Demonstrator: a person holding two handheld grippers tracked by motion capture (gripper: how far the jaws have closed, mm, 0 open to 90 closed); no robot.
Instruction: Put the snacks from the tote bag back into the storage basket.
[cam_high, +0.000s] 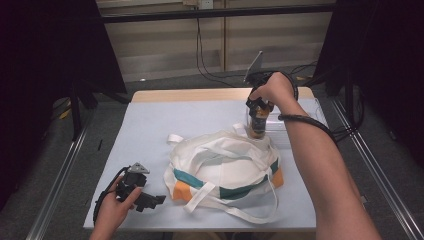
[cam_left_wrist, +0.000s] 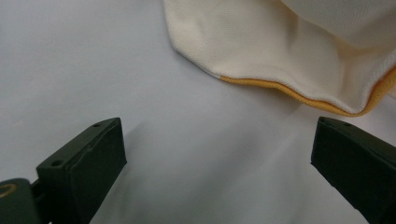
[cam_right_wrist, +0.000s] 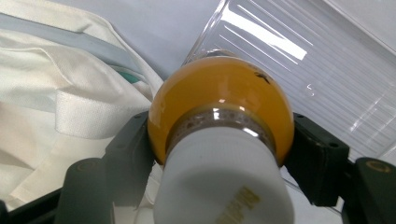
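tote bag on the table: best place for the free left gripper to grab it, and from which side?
Probably the near strap loop of the tote bag: it lies flat on the table, clear of the bag's body, thin enough for the jaws. Come from the near-left edge, where the left gripper already sits open; the right gripper holds the orange bottle.

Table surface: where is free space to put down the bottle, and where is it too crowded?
Bare table lies left of and behind the white bag, up to the far edge. The far right is crowded: bottle, clear container, right gripper. Left gripper takes the near left corner.
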